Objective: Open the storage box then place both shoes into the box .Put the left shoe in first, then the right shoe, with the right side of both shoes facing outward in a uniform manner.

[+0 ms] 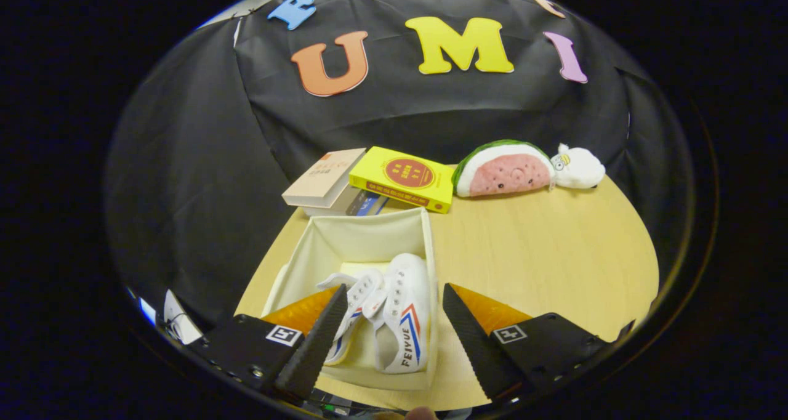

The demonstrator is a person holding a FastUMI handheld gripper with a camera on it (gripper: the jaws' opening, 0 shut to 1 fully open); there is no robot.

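Shoes: both already sit side by side inside the open storage box [425, 235], left shoe [352, 303] next to right shoe [406, 312]. Gripper [391, 334] spread wide, holding nothing, fingers either side of the 2 shoes. Canvas looks light and soft, likely squashes under pinch; heel rim or sole edge seems the best hold. Fabric box probably flexes. Smooth wooden table [554, 254], 2 books [369, 180] and watermelon plush [505, 170] well beyond

Even overhead light, bright on the surface [554, 247]; soft shadows, sharp focus, strong fisheye bending toward the edges.
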